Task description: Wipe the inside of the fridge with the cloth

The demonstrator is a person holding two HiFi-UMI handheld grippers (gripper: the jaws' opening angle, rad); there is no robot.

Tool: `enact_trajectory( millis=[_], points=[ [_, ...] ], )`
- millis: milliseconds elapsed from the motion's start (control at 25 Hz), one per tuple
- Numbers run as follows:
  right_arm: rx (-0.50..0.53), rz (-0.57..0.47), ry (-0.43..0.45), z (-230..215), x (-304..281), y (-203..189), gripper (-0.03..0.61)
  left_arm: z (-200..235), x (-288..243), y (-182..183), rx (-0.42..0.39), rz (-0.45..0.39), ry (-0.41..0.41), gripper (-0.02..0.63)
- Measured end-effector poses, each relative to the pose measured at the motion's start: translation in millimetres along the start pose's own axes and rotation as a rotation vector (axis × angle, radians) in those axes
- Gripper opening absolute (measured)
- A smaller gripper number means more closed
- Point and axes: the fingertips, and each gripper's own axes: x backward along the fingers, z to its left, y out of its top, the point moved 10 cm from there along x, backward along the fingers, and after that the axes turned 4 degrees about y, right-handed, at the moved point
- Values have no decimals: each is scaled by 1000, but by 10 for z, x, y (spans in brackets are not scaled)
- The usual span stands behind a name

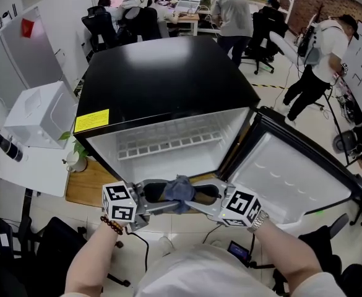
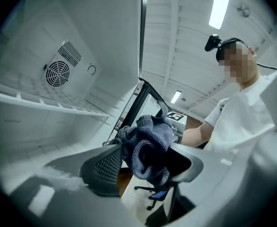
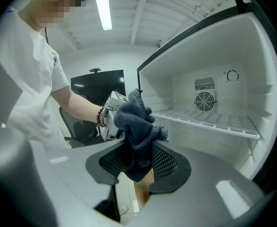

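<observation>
While the right gripper (image 3: 137,161) pinches the dark blue cloth (image 3: 134,119) just before the front edge of the open fridge (image 1: 162,79), the left gripper (image 2: 145,167) gapes wide around it, seemingly unpressed. The cloth looks soft, light and limp, so it is best gripped at a thick bunched fold.

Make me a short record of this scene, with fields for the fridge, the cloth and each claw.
fridge: black fridge, door swung open, white inside with one shelf
cloth: dark blue cloth, bunched, in front of the opening, not touching the inside
right claw: right claw shut on the cloth
left claw: left claw open, cloth between its jaws but not pinched
</observation>
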Motion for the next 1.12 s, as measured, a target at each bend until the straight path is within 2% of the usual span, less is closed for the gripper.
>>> enact_trajectory(
  millis=[240, 400, 520, 840, 960, 1120],
  points=[
    [10, 41, 36, -5, 17, -22, 138, -70, -77, -16, 18, 15, -61, 162],
    [-7, 73, -9, -47, 25, -94, 159, -30, -106, -54, -2, 21, -18, 118],
    [-38, 82, -81, -102, 77, -161, 179, 14, -142, -58, -14, 4, 40, 112],
    [-69, 70, -314, -215, 346, -251, 181, 190, -219, -59, -42, -66, 203, 112],
    [-64, 69, -372, -221, 431, -240, 181, 285, -270, -93, -55, -82, 292, 112],
    [-65, 70, -408, -210, 506, -233, 175, 449, -372, -128, -67, -91, 441, 112]
  ],
)
